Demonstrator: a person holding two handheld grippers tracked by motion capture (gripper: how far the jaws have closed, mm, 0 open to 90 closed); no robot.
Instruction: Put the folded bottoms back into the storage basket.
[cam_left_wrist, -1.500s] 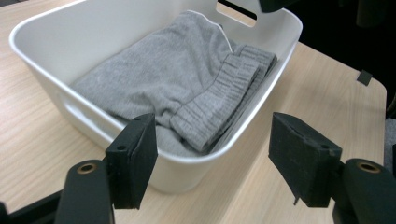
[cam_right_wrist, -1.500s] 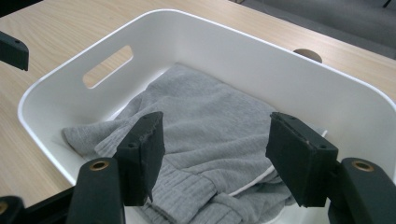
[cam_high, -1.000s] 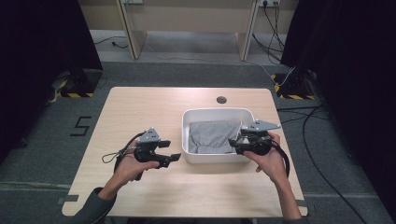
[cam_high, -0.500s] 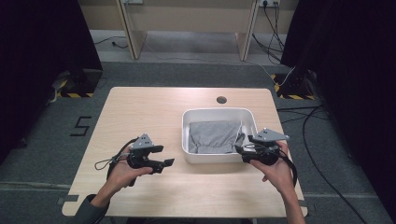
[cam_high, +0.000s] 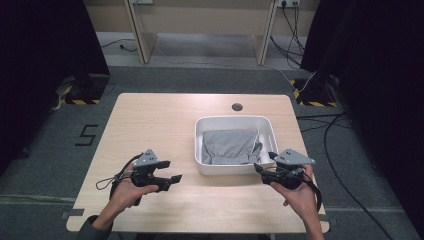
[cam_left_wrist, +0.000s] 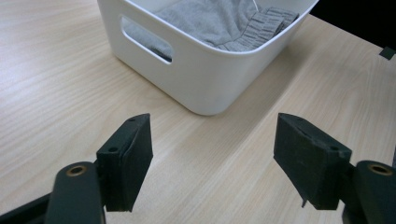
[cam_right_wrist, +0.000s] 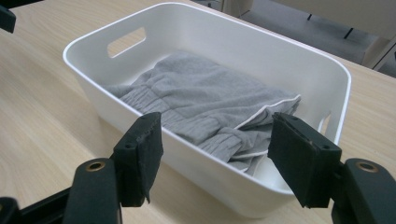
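grey garment (cam_high: 229, 146): we see it crumpled inside the white tub (cam_high: 200, 150).
left gripper (cam_high: 172, 178): spread, empty, just beside the tub.
right gripper (cam_high: 260, 169): spread, empty, at the tub's near corner.
risk: we may clip the rim and shove the tub.

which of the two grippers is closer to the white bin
The right gripper: its jaws sit right at the white bin's near right corner, while the left gripper hangs farther off over bare table.

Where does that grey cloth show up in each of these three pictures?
High view: grey cloth lies inside the white tub, right of centre.
Left gripper view: top centre, over the tub's near wall.
Right gripper view: centre, inside the tub.
Shared landmark: the tub's handle slot.
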